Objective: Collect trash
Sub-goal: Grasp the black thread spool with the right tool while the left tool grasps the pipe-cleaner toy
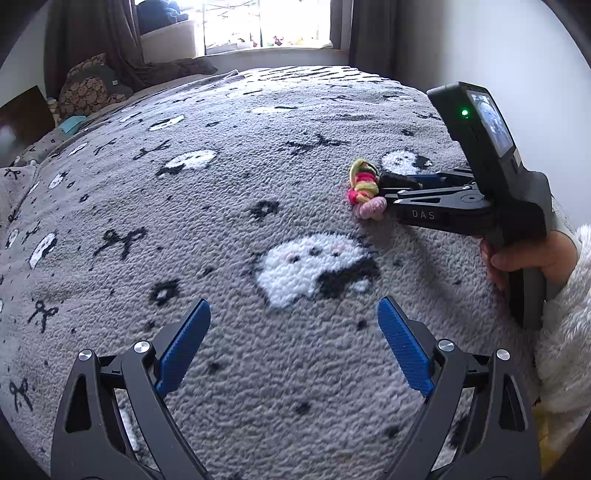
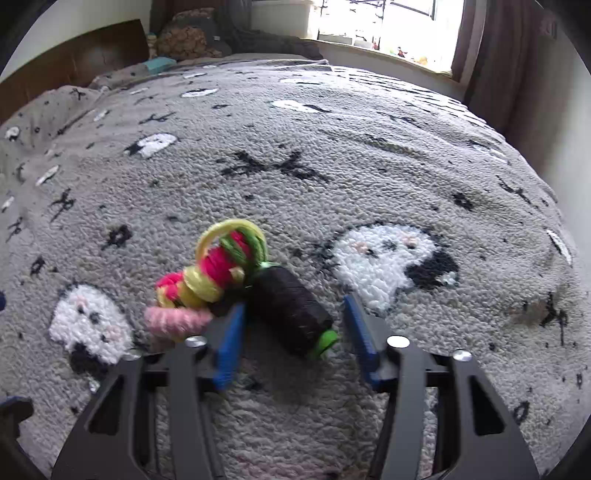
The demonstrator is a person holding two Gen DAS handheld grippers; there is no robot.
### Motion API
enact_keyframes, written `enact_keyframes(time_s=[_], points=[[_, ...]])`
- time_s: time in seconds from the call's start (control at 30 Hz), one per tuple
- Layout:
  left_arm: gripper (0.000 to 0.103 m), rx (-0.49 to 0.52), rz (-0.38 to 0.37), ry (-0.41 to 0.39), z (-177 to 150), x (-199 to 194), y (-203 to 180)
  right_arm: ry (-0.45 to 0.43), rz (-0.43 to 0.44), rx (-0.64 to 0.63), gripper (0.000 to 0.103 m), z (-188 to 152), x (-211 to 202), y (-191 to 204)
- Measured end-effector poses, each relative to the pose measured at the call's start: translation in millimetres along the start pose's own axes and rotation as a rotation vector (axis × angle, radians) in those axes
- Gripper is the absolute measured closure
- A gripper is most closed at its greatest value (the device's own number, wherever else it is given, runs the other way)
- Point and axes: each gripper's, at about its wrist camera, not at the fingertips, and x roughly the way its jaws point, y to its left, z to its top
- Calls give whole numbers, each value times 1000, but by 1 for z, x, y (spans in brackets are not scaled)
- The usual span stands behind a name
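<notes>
**Thread spool between right claw's fingers**

Right claw (image 2: 293,328) parted around black thread spool (image 2: 290,310) on grey patterned bed blanket (image 2: 332,155), blue pads (image 2: 231,341) not visibly gripping it. Bundle of coloured hair ties (image 2: 207,277) touching spool's far-left end. Left claw (image 1: 293,343) spread wide, holding nothing, above blanket.

A bright window (image 1: 266,22) with dark curtains (image 1: 369,33) backs the grey patterned blanket (image 1: 221,206).
</notes>
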Motion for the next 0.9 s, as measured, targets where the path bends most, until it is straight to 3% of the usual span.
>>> enact_keyframes(time_s=[0.2,0.5,0.67,0.83,0.9], points=[[16,11,-7,-10,22,17,-18,14,10,-16,70,-7,-19,-6],[17,28,-36,-29,70,54,-58,10,12,22,72,-39,-68,-47],[33,-2,-41,3,88,86,-70,-16,42,53,72,-60,-97,-63],[76,-6,-42,66,87,110,-71,-44,65,61,72,-78,-121,-67],[77,-17,-51,55,84,104,-67,-55,66,59,72,-83,-129,-65]])
